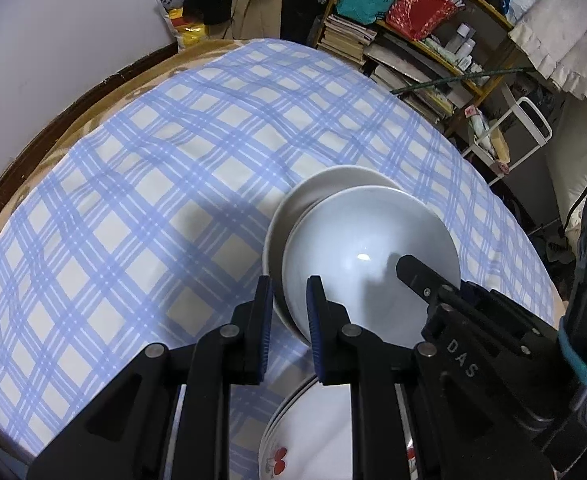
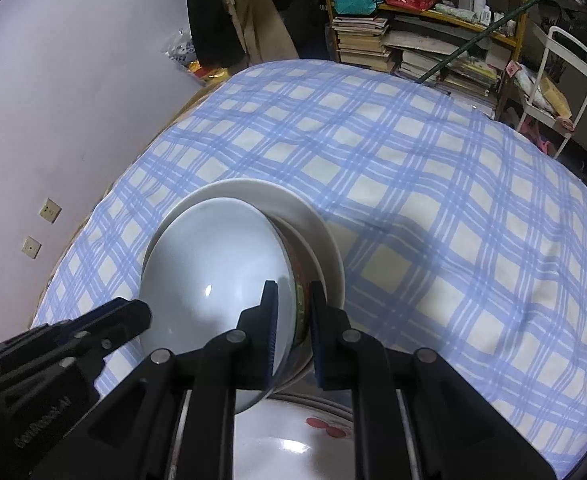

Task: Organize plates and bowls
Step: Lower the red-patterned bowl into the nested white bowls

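The bowl (image 1: 367, 248) is being clenched at opposite rims by the left gripper (image 1: 291, 320) and right gripper (image 2: 293, 320), above the plates (image 1: 313, 436).

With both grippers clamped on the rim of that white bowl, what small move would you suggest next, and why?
Probably lower it gently. The left gripper and right gripper each pinch opposite sides of the white bowl's rim, and it sits tilted, overlapping a second bowl on the checked cloth. Levelling while lowering should nest them before either gripper lets go.
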